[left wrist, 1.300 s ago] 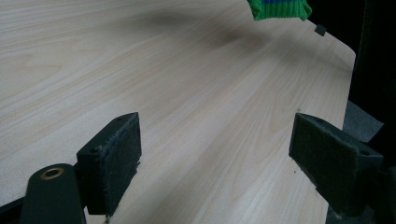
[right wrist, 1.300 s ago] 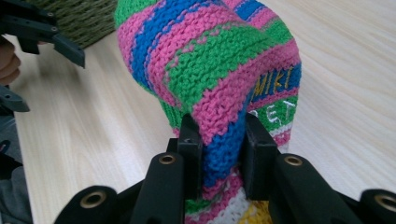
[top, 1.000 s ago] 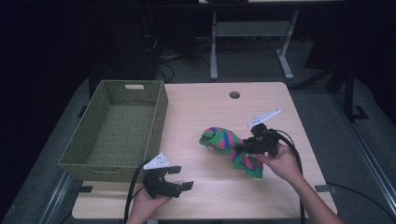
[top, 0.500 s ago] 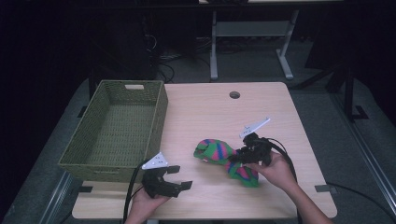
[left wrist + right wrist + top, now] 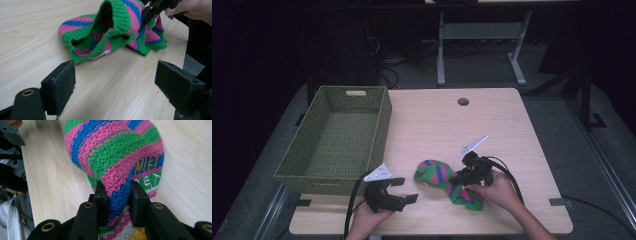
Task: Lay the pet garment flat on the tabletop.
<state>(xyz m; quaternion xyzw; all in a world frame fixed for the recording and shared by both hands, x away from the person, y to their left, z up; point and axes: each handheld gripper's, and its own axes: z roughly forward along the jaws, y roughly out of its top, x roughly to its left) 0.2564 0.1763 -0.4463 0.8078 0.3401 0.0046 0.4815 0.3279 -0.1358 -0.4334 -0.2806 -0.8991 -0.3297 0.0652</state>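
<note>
- The right tongs (image 5: 460, 179) are clamped on a fold of the striped knit garment (image 5: 437, 174); in the right gripper view the two jaws pinch the pink and blue wool (image 5: 117, 187) tightly between them
- The garment lies crumpled on the worktop (image 5: 492, 125) near its front edge, part of it lifted by the right tongs, the rest touching the wood
- The left tongs (image 5: 404, 190) rest low by the front edge, jaws wide apart and holding nothing; the left gripper view has the garment (image 5: 112, 32) just ahead of the open pads (image 5: 62, 85)
- The basket (image 5: 292, 167) stands at the left, with nothing seen inside
- Judged from this: one grip is made, the second is not yet taken, and any folding or moving into the basket is left to do
</note>
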